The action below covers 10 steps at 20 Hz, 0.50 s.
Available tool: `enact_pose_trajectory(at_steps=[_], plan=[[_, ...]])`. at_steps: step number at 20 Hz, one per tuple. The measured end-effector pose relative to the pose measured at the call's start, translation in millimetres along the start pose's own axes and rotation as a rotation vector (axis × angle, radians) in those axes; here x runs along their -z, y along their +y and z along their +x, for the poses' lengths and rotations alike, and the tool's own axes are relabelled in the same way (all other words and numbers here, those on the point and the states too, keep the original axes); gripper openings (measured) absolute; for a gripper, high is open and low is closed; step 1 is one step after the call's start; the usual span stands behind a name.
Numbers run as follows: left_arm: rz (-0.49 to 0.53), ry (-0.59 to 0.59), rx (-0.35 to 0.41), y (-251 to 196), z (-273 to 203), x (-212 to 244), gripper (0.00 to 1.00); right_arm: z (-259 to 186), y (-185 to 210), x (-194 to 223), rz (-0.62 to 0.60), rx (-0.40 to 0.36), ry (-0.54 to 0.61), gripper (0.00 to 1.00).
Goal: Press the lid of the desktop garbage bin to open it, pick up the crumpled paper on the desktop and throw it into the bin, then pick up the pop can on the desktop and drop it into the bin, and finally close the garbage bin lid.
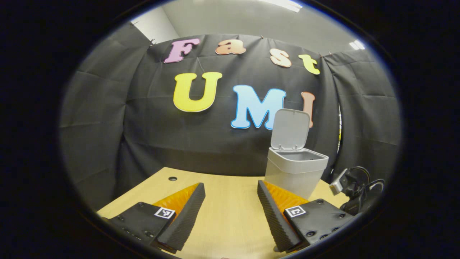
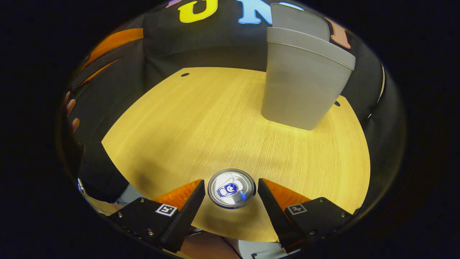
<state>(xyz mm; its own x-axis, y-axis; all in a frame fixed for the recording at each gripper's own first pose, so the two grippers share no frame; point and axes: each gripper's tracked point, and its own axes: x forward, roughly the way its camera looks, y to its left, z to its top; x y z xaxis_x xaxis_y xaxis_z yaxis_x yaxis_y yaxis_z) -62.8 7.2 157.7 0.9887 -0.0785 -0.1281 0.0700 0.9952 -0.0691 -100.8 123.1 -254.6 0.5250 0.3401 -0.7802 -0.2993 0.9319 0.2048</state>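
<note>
In the right gripper view, the right hand-held gripper (image 2: 231,190) hangs over the tabletop (image 2: 201,122), pointing down at the can (image 2: 231,189). The can stands upright near the tabletop's near edge, its top and pull tab facing the camera. The fingers are spread wide, one on each side of the can. The can fills most of the gap between them, but from straight above it is hard to tell whether either finger touches it; they look just clear of it.

Farther back on the tabletop, to the right, stands the bin (image 2: 303,86), well apart from the can. Its lid (image 2: 300,19) is raised behind the rim. At the left edge of this view a person's fingers (image 2: 72,111) show beside another gripper body.

In the left gripper view, the left hand-held gripper (image 1: 231,196) is held above the tabletop (image 1: 230,216), with its fingers wide apart and nothing between them. The bin (image 1: 295,171) stands ahead and to the right, with its lid (image 1: 290,130) tipped up and back and the mouth open. A small camera with cables (image 1: 354,187) sits just right of the bin, at the tabletop's edge.
</note>
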Motion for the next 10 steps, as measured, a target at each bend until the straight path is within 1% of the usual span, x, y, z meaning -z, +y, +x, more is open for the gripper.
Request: enact_pose_trajectory(at_steps=[3,4,10], plan=[[-0.004,0.011,-0.007,4,1,4,0.96,4,-5,6,0.007,0.024,0.040,0.94],[-0.008,0.013,-0.006,4,1,4,0.96,5,-7,6,0.013,0.023,0.046,0.86],[-0.005,0.011,-0.007,4,6,3,0.96,5,-12,3,0.041,0.021,0.038,0.84]])
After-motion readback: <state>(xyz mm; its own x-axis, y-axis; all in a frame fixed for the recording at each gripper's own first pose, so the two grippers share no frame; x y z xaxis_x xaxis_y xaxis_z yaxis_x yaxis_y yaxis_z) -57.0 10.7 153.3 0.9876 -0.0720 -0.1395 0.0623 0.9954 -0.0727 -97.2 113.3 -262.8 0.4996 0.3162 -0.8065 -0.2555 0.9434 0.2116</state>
